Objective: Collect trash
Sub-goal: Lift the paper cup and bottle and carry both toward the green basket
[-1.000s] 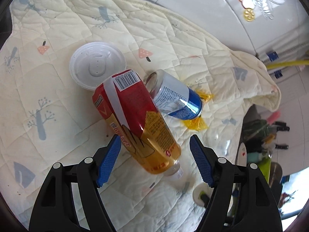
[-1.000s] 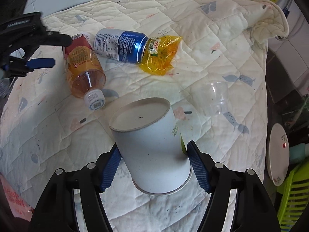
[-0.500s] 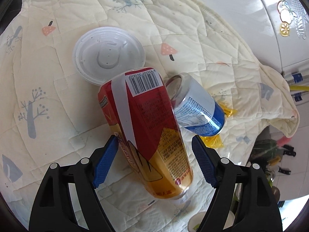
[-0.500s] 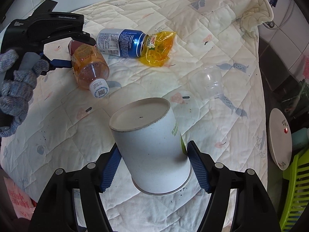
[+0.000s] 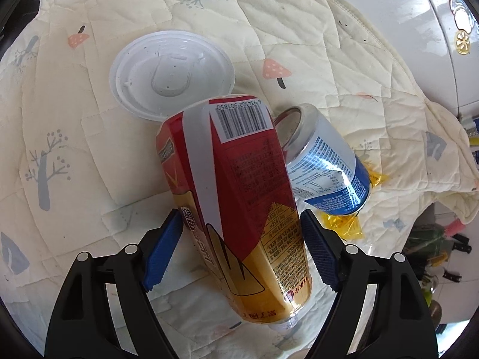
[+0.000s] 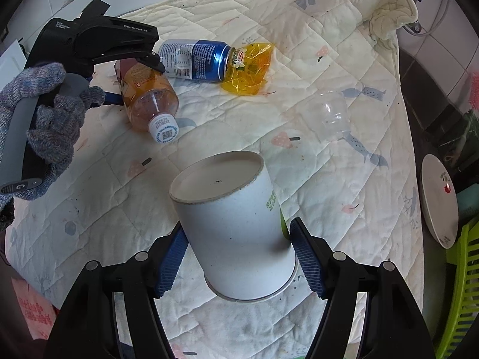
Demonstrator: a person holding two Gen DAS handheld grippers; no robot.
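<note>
Quilted mat (image 6: 344, 197) has bare cloth toward its right edge; left gripper (image 5: 241, 251) jaws, just widening, straddle the bottle (image 5: 236, 197) unclenched, right gripper (image 6: 239, 257) grasps the paper cup (image 6: 233, 227).

"GenRobot.AI" on the left gripper (image 6: 131, 59); barcode "6 934502 301850" on the bottle (image 5: 239, 197)

Black tongs (image 6: 239, 257), blue ribbed pads (image 6: 307, 261), silver screws, grey knitted glove (image 6: 51, 125)

Bottle (image 5: 239, 197) lies between lid (image 5: 170, 71) and can (image 5: 326, 164).
</note>
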